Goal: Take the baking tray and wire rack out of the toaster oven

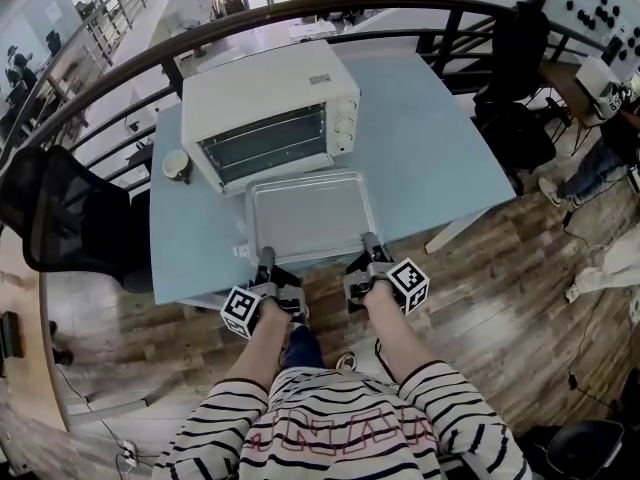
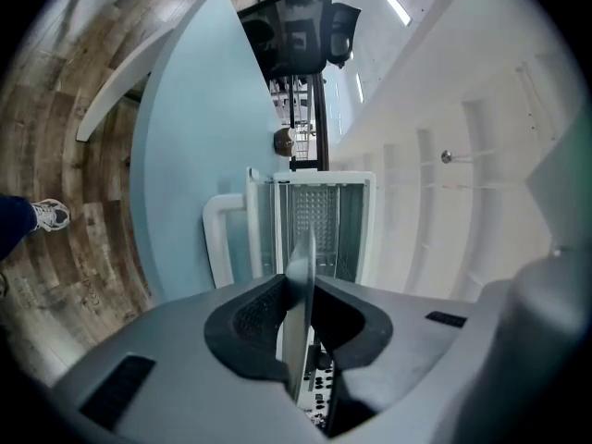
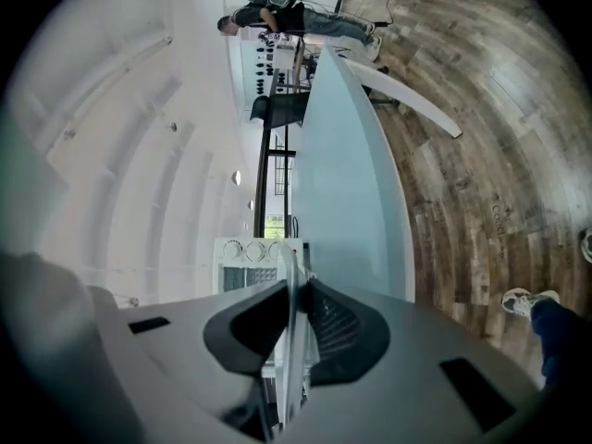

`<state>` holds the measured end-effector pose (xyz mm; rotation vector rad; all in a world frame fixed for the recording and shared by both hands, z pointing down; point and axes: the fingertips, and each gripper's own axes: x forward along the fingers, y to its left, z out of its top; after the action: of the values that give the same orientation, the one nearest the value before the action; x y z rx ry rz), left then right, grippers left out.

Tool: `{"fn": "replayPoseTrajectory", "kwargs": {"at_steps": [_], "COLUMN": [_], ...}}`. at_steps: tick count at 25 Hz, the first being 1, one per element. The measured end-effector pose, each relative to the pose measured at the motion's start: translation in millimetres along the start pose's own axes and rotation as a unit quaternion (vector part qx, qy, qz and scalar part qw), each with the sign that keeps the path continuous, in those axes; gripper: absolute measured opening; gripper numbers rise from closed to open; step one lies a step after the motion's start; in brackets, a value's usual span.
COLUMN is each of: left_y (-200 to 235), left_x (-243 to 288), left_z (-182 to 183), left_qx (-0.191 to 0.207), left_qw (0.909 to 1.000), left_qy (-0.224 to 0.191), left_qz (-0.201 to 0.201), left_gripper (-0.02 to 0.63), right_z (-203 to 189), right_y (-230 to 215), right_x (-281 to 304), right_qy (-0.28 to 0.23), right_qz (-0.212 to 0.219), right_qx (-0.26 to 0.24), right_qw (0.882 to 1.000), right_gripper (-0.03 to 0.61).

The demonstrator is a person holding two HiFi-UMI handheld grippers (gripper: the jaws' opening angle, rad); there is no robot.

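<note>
**Grip.** The left gripper (image 1: 267,258) and the right gripper (image 1: 370,240) are each clamped on the near rim of the baking tray (image 1: 310,213). In each gripper view the thin metal edge runs straight between the dark pads, which press on it from both sides.

**Tray.** It extends level ahead of both grippers, spanning the gap between them. Its far edge is at the mouth of the toaster oven (image 1: 270,118), which stands directly beyond the jaws on the blue table (image 1: 440,138) with its door down. Nearly all of the tray is outside the cavity. Whether its far edge is fully clear of the opening cannot be told.

**Wire rack.** Thin bars across the cavity, ahead of the grippers, look like the rack (image 1: 265,146). It is judged to be in place.

**Progress.** Roughly the first half is nearly done: the tray is drawn out but not yet set down. Left to do: put the tray down, release it, then reach in for the rack.
</note>
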<state>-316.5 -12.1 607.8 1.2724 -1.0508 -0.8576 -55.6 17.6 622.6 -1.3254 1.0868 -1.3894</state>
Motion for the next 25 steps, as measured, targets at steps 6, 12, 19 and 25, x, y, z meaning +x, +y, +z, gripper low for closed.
{"fn": "replayPoseTrajectory", "kwargs": {"at_steps": [6,12,19,25], "left_y": [1.9,-3.0,-7.8,-9.9], "left_x": [-9.2,-5.0,18.2,63.8], "left_z": [-61.3,-128.8,-196.3,-242.7], "left_qx": [-0.004,0.002,0.003,0.004], "left_qw": [0.9989,0.9950,0.9880,0.9828], "left_qy": [0.046,0.100,0.154,0.184], "left_qz": [-0.010,-0.010,-0.010,-0.004], "left_gripper": [0.075,0.075,0.075,0.075], "right_z": [50.8,110.2,172.2,224.8], "right_y": [-7.3,-7.1,-5.7,-5.9], "right_x": [-53.3,-96.4,-120.6,-105.1], "right_qy": [-0.044,-0.096,-0.145,-0.176], "right_qz": [0.003,0.007,0.008,0.003], "right_qx": [0.000,0.005,0.008,0.012], "right_qw": [0.999,0.995,0.989,0.984], "right_gripper": [0.067,0.067,0.067,0.067]}}
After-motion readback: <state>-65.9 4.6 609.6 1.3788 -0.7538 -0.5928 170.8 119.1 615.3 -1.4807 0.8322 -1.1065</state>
